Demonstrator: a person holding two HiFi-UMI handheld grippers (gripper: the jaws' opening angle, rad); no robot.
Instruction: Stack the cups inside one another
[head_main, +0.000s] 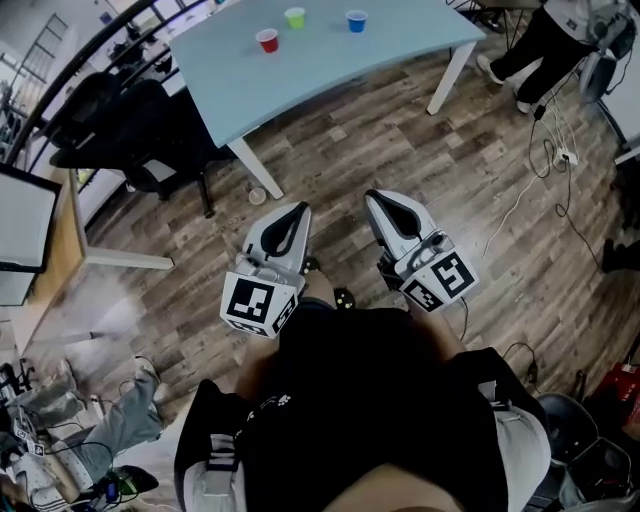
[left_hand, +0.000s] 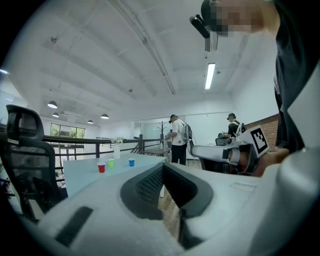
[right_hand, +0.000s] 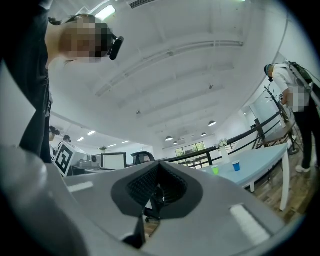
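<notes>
Three small cups stand in a row on the pale blue table (head_main: 330, 80), far from me: a red cup (head_main: 267, 40), a green cup (head_main: 295, 17) and a blue cup (head_main: 356, 20). I hold both grippers close to my body over the wooden floor, well short of the table. My left gripper (head_main: 297, 209) is shut and holds nothing. My right gripper (head_main: 384, 197) is shut and empty too. The left gripper view shows the red cup (left_hand: 101, 167), green cup (left_hand: 111, 163) and blue cup (left_hand: 131, 162) beyond its jaws. The right gripper view shows only the green cup (right_hand: 215, 170) and blue cup (right_hand: 236, 166).
A black office chair (head_main: 110, 120) stands at the table's left side. A desk with a monitor (head_main: 25, 230) is at the far left. Cables (head_main: 540, 170) trail over the floor at the right, near a standing person (head_main: 550, 40). A white vase (left_hand: 117, 150) stands behind the cups.
</notes>
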